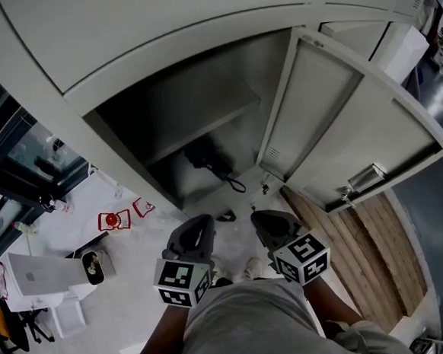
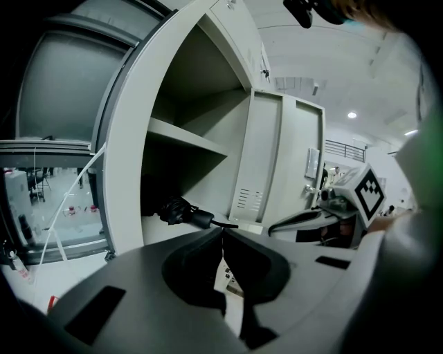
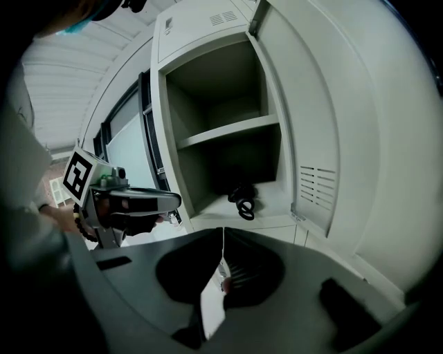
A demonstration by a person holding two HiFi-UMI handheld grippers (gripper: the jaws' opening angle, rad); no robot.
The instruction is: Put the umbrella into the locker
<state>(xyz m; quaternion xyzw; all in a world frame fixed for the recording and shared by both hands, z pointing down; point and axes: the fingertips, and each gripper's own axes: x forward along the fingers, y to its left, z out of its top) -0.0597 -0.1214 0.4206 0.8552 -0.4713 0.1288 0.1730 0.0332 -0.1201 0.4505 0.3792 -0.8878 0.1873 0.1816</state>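
Two grippers: left gripper (image 2: 223, 234), right gripper (image 3: 223, 232) closed, empty.
Umbrella (image 1: 205, 157): mid-frame; probably light, floppy; I'd grip its handle.

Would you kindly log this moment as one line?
umbrella: inside locker | locker door: open | left gripper: shut, empty | right gripper: shut, empty
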